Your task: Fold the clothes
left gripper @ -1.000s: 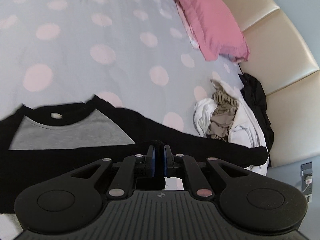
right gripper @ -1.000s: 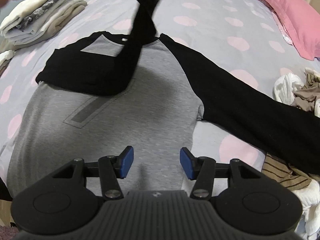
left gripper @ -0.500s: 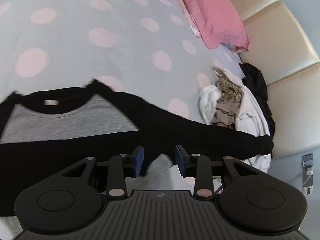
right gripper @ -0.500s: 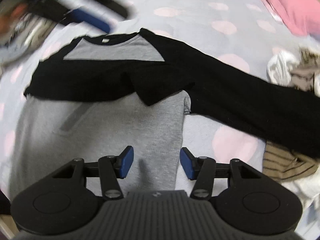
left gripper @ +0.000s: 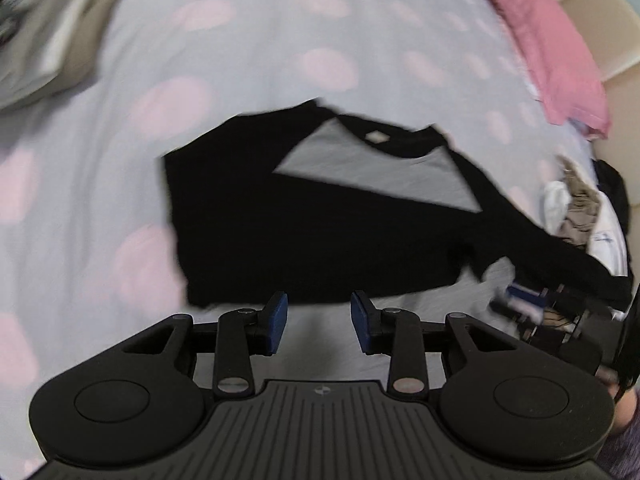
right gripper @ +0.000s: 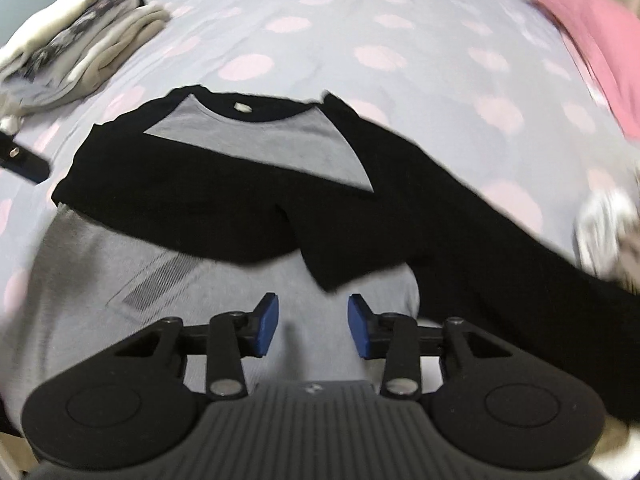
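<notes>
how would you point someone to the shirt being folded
On the dotted bedsheet, between the folded stack and the pink pillow, lies the shirt. It alone is spread flat: grey body, black sleeves, one folded across the chest.

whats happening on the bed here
A person with a gripper in each hand is folding a grey and black raglan shirt on a spotted bedsheet. One black sleeve lies folded across the chest; the other sleeve is spread out. The left gripper and right gripper are open, holding nothing.
</notes>
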The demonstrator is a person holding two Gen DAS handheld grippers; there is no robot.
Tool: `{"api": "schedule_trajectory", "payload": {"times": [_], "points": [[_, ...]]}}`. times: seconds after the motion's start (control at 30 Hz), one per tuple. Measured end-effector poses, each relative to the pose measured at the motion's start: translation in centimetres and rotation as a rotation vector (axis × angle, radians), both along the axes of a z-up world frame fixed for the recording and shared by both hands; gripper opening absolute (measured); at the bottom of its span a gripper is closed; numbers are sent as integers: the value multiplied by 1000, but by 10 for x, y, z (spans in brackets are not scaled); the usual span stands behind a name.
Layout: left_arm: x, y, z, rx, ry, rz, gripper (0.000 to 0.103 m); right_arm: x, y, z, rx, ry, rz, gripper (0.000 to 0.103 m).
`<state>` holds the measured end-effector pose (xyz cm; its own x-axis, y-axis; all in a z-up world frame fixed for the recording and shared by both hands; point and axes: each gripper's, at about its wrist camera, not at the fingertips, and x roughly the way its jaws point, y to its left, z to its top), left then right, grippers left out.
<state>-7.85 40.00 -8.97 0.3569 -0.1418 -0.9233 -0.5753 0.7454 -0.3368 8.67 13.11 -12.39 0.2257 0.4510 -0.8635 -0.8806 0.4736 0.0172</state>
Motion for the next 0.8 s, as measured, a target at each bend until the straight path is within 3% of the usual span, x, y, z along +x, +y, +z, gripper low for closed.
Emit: {"api": "schedule_trajectory", "payload": {"times": [0.13, 0.23, 0.3, 0.47, 0.67, 0.8], "points": [[-25, 11, -19, -25, -8, 64, 32, 3, 15, -17, -19, -48, 59, 40], [-29, 14, -37, -52, 32, 99, 32, 6, 19, -27, -65, -78, 52, 14], [-27, 12, -43, -50, 38, 88, 32, 9, 16, -25, -65, -84, 39, 6], [-22, 8, -43, -9, 36, 59, 32, 12, -2, -7, -60, -99, -2, 5], [-26, 11, -40, 6, 30, 78, 32, 23, -18, -12, -156, -43, -11, 6], [-28, 13, -38, 17, 27, 90, 33, 39, -30, -5, -145, -5, -71, 14]]}}
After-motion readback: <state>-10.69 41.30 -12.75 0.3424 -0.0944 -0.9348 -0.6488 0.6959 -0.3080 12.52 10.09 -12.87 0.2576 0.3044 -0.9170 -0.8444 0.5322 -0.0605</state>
